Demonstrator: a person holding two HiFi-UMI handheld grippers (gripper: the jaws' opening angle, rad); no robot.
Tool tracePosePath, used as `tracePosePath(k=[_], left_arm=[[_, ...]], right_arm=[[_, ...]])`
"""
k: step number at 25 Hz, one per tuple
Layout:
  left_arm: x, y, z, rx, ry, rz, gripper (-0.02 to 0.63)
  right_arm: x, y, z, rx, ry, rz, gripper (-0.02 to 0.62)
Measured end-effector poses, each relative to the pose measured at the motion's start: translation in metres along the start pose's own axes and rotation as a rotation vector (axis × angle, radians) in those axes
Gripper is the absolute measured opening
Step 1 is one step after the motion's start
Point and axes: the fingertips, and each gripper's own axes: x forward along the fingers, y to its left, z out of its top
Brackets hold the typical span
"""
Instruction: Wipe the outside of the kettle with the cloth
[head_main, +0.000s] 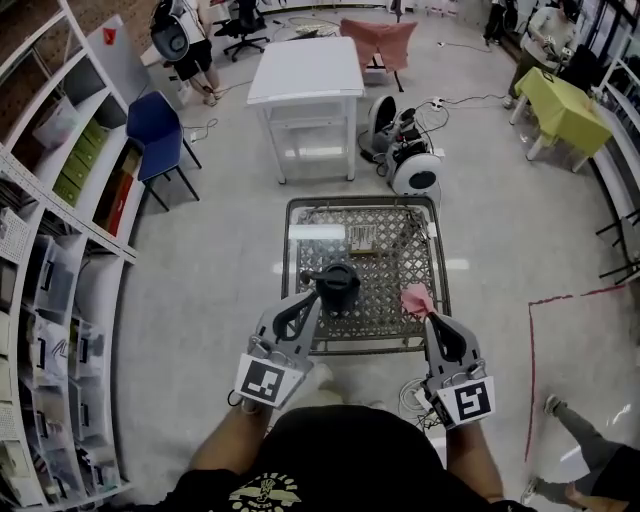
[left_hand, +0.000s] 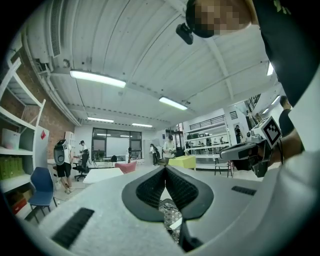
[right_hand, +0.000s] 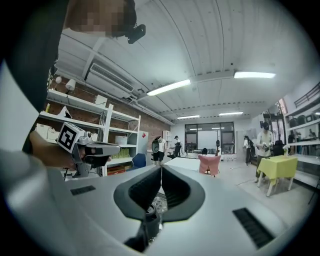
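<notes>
A black kettle (head_main: 336, 285) stands on a wire-mesh table (head_main: 398, 232), near its front edge. A pink cloth (head_main: 416, 298) lies crumpled at the table's front right corner. My left gripper (head_main: 312, 297) reaches in from the front, its tips just left of the kettle's base, jaws shut on nothing (left_hand: 165, 168). My right gripper (head_main: 430, 320) sits just short of the cloth, and its jaws (right_hand: 161, 167) are shut with no cloth between them. Under each pair of jaws a strip of mesh and a dark shape show; the kettle body is mostly hidden in both gripper views.
A small card (head_main: 362, 237) lies at the back of the mesh table. Beyond stand a white table (head_main: 305, 70), a white wheeled machine (head_main: 412, 170) and a blue chair (head_main: 155, 125). Shelving (head_main: 60, 250) lines the left wall. Red tape (head_main: 530, 350) marks the floor at the right.
</notes>
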Motion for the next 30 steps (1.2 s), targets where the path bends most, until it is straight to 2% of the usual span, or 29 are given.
tracePosePath(k=[12, 17, 23, 27, 30], left_arm=[[0.032, 0.054, -0.023, -0.061, 0.014, -0.105, 0.005], [0.035, 0.075, -0.027, -0.076, 0.010, -0.116, 0.005], [0.032, 0.092, -0.044, -0.123, 0.023, -0.120, 0.005], [0.037, 0.091, -0.054, -0.129, 0.030, -0.130, 0.005], [0.041, 0.087, -0.065, -0.165, 0.051, -0.122, 0.005]], right_arm=[[0.047, 0.007, 0.004, -0.014, 0.067, -0.100, 0.011], [0.060, 0.009, 0.005, -0.021, 0.069, -0.135, 0.011], [0.069, 0.025, -0.004, -0.046, 0.110, -0.131, 0.011], [0.072, 0.018, -0.015, -0.067, 0.155, -0.138, 0.011], [0.073, 0.007, -0.033, -0.041, 0.196, -0.146, 0.011]])
